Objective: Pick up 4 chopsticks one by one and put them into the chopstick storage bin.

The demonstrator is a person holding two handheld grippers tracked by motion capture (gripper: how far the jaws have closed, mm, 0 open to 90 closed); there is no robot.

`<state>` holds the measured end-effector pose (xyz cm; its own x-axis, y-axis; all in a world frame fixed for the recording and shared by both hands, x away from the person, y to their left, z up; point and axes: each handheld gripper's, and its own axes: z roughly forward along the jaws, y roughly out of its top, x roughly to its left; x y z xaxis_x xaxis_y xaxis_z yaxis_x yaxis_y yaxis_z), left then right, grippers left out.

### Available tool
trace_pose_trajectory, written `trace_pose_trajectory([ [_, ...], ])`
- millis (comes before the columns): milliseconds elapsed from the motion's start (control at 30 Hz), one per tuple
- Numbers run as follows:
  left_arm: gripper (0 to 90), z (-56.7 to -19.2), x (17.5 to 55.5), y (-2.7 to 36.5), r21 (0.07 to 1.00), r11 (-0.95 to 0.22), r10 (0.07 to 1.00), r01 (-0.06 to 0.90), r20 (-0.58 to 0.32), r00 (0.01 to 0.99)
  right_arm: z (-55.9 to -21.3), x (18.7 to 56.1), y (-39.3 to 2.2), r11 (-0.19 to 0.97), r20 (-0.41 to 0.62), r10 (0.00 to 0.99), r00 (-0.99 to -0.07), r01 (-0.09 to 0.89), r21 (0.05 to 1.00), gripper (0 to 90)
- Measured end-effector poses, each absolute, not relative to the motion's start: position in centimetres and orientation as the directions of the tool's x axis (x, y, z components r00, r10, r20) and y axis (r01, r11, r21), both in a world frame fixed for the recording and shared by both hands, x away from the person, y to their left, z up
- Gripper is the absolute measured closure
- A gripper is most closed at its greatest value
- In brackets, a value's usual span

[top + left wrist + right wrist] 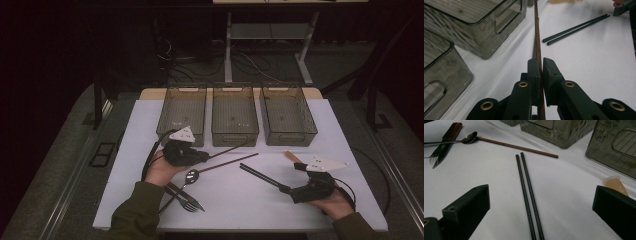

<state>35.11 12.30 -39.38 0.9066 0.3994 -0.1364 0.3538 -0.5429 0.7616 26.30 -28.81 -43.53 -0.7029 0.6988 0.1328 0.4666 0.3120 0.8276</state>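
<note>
A: Where's your thin brown wooden chopstick (537,37)?

B: Over the white table (150,130), running straight out from your left hand-held gripper (541,65) beside the clear smoky plastic bins (476,27). Its jaws are pinched onto the slim, dark reddish stick.

A: And your right hand-held gripper (541,205)?

B: Spread wide, with the pair of black chopsticks (527,192) lying untouched on the table between its jaws.

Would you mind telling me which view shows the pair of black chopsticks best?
The right gripper view: the black chopsticks lie close, side by side. The left gripper view shows them small and far off; the high view shows them small and dark.
</note>
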Motion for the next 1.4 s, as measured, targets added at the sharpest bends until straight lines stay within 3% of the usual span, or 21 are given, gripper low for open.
trace_pose_trajectory([
  [633, 84.4, -38.0, 35.1, 14.1, 0.789, -0.489, 0.442, 0.372, -0.144, 0.886, -43.5, 26.3, -28.8, 0.31, 0.133, 0.699, -0.703, 0.465, 0.829, 1.2],
  [1400, 84.4, -37.2, 35.6, 17.6, 0.802, -0.388, 0.603, 0.454, -0.151, 0.783, -43.5, 26.3, -28.8, 0.308, 0.135, 0.701, -0.701, 0.467, 0.829, 1.2],
])
